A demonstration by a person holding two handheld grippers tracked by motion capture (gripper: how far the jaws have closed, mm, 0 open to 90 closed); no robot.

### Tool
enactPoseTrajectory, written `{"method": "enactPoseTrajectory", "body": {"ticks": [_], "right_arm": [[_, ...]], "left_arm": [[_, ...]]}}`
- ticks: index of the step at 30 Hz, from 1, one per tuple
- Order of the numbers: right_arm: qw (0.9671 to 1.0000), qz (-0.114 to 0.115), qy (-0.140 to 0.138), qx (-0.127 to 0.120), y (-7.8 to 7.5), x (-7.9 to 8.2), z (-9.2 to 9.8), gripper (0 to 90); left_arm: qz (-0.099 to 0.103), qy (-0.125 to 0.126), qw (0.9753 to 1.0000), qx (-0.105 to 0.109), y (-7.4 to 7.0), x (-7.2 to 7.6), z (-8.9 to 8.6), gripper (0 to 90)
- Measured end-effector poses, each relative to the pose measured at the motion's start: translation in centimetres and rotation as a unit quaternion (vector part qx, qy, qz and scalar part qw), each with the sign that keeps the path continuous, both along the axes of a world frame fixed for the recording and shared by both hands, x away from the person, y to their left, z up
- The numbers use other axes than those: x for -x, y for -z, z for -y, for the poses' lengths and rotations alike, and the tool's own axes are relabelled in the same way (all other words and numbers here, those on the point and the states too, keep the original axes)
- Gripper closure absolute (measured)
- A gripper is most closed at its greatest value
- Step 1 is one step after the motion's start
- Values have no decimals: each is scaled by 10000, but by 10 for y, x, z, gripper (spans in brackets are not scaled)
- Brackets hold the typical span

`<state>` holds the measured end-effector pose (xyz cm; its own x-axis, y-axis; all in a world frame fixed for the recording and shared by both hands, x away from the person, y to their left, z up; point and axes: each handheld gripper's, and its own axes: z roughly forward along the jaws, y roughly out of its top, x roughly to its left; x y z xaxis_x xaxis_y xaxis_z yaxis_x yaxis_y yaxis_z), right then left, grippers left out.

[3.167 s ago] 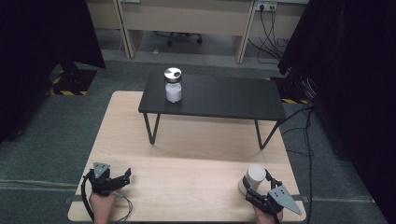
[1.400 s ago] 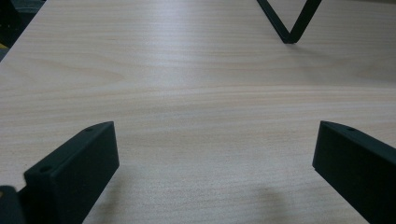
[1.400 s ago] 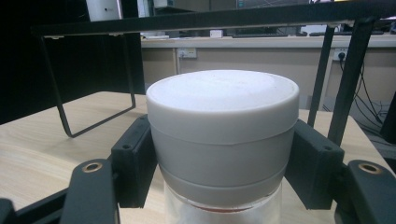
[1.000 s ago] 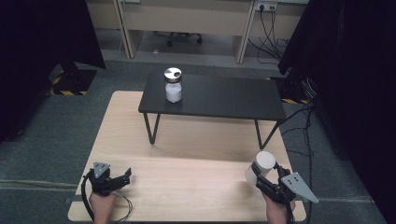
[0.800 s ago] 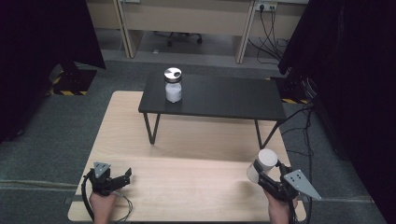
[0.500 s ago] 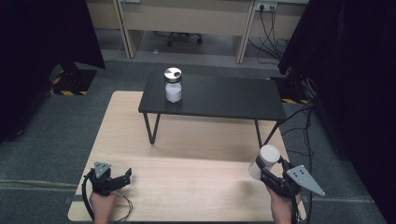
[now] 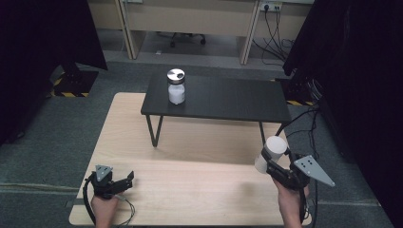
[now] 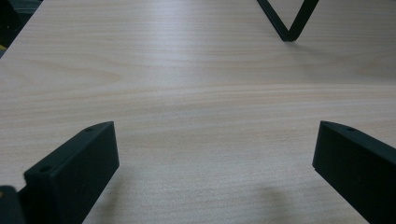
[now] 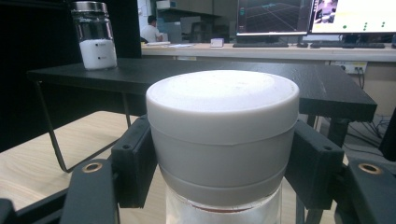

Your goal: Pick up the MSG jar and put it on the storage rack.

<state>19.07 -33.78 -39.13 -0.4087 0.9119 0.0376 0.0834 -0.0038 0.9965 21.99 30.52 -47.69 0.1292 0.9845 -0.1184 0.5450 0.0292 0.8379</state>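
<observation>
Light wood surface w/ low black bench at its far end, grey carpet, black curtains both sides. Right gripper clamped on white-lidded jar, lifted over surface's right edge. Left gripper rests near left corner, jaws wide apart, nothing held. Metal-lidded jar stands upright on bench.

Pale wooden table bearing a black low bench — silver-lidded jar on that.
</observation>
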Motion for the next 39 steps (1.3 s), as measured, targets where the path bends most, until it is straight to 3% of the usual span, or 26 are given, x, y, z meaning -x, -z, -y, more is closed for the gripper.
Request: {"method": "enactPoseTrajectory", "body": {"ticks": [22,39], "right_arm": [[9999,16,-156,72,-33,-22,0,341],[9996,-37,-272,-12,-54,-42,2,341]], "left_arm": [[9,15,10000,27,1,0,-1,0],[9,22,10000,8,0,0,-1,0]]}}
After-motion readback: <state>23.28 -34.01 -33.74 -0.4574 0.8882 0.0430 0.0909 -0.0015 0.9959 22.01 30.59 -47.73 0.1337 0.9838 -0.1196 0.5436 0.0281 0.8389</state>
